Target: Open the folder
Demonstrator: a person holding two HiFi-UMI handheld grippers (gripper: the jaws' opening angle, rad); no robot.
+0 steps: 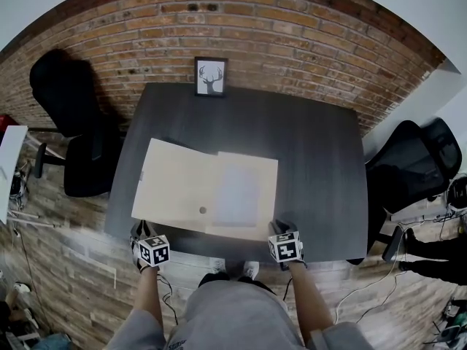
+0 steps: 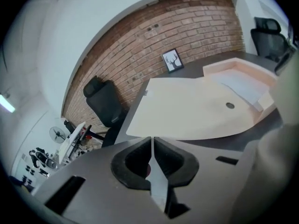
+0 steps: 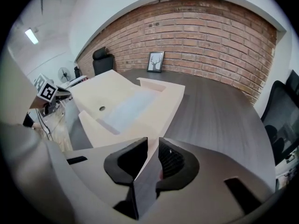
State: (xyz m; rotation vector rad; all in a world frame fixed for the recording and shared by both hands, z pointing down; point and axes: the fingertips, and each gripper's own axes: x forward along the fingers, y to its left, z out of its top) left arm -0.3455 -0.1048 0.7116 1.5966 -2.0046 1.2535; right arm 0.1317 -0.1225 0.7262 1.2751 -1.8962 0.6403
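A beige folder lies on the dark table near its front edge, spread to the left, with a pale blue-grey sheet in its right half. My left gripper is at the near left corner, shut on the thin left cover, which runs from the jaws slightly raised off the table. My right gripper is at the near right corner. The folder's right edge runs in between its jaws, which still show a narrow gap.
A framed deer picture stands at the table's far edge against the brick wall. One black office chair is left of the table, another is to its right. My legs are at the table's front edge.
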